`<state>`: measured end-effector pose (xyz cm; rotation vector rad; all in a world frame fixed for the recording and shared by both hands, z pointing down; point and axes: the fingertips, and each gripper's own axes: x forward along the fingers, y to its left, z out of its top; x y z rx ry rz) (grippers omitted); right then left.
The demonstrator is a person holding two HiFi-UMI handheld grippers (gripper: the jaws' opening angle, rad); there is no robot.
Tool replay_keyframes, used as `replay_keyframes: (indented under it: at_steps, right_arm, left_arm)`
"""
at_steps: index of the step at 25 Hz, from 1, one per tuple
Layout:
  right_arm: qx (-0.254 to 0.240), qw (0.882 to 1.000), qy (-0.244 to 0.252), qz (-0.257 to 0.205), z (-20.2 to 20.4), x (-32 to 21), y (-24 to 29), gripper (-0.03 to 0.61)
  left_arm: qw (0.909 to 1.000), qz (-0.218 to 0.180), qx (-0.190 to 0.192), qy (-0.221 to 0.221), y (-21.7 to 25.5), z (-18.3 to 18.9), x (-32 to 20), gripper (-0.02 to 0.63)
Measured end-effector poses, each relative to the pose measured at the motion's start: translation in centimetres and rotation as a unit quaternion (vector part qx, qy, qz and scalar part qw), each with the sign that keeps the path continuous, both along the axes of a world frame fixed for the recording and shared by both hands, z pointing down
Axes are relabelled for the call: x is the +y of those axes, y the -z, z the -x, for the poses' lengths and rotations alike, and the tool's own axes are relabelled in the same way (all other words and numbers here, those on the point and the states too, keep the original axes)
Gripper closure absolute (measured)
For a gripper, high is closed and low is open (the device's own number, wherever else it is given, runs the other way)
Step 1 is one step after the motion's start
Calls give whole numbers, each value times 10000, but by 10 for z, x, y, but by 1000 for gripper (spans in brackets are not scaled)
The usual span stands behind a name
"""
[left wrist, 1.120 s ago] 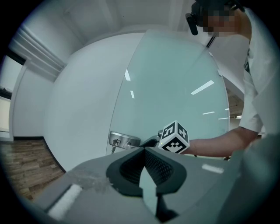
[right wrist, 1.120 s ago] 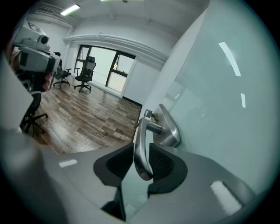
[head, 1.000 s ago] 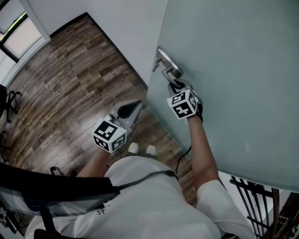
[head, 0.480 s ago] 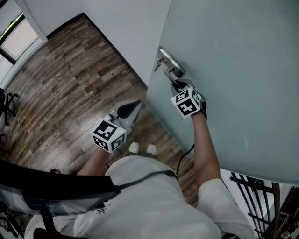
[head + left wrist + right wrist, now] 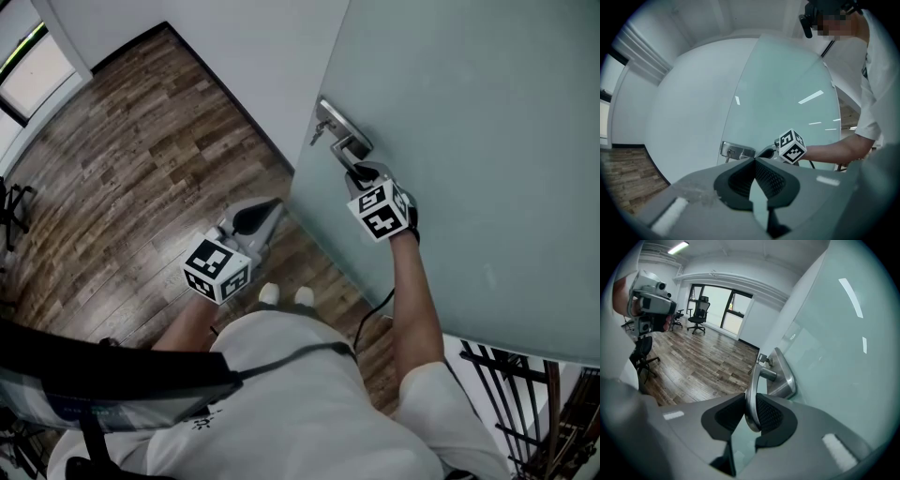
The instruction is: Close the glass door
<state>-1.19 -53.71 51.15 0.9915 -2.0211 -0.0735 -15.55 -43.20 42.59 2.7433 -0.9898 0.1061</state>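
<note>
The frosted glass door stands ajar, its free edge next to the white wall. A steel lever handle on a metal plate sits near that edge. My right gripper is shut on the handle. Its jaws have just been closing, and the lever lies pinched between the ribbed pads. My left gripper hangs level over the floor, left of the door edge, shut with nothing in it. In the left gripper view its tips meet, with the door and handle plate beyond them.
A key sticks out of the lock by the handle. Wood flooring stretches to the left, with office chairs by the far windows. The white wall meets the door edge. A black railing shows behind the door at the bottom right.
The door edge, the handle and the right gripper on it have shifted slightly to the right in the head view. The left gripper has drifted a little to the left.
</note>
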Motion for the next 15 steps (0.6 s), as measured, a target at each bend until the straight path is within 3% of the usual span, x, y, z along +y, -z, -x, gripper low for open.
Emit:
replay_keyframes:
  at_steps: [7, 15]
  right_arm:
    - [3, 9994, 333, 27, 24, 30, 7, 495]
    - [-123, 9975, 685, -96, 55, 74, 21, 495]
  left_arm:
    - [9999, -35, -103, 120, -1, 11, 6, 607]
    - [9975, -19, -99, 702, 5, 22, 36, 609]
